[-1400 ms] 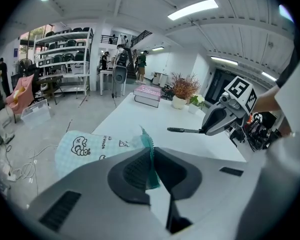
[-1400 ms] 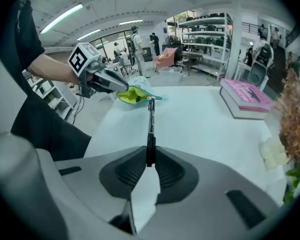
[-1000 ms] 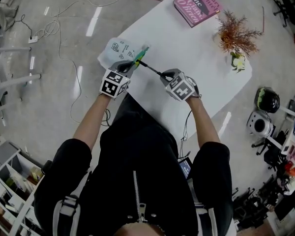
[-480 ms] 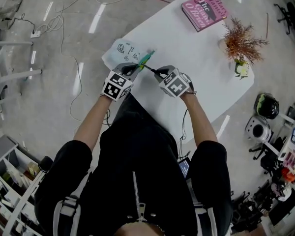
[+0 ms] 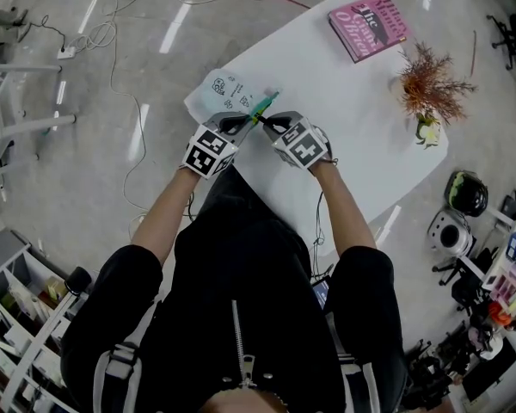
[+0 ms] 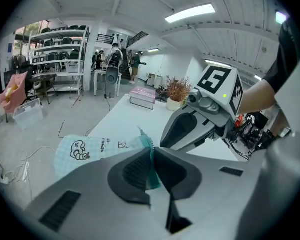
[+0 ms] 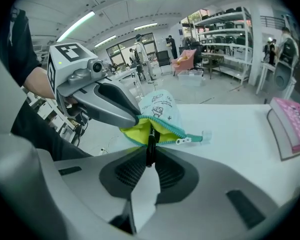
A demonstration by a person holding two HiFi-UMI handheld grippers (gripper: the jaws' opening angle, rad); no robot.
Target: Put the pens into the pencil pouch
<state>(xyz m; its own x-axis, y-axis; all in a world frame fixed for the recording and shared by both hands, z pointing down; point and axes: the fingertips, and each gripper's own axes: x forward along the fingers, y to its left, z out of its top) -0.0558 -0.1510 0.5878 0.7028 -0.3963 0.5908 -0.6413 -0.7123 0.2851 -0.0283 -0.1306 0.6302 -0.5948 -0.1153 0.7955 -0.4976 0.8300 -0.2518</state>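
Nearest, clamping one black pen [image 7: 150,143] in the right gripper [image 7: 150,154], tip at the yellow-lined mouth of the pencil pouch [image 7: 160,109]. Beside it, pinching the teal zipper edge [image 6: 146,143] in the left gripper [image 6: 152,159], jaws closed on fabric, holding the mouth open above the white table [image 5: 344,127]. Could snag on zipper teeth or tug the edge free if pushed off-line, collapsing the opening. Counted: one pen visible, one pouch, two grippers; farther off, one pink book [image 5: 368,26], one dried plant [image 5: 430,84].

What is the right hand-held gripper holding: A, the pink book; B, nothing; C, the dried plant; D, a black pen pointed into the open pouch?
D: the right hand-held gripper is clamped on a black pen whose tip reaches into the yellow-lined mouth of the pencil pouch.
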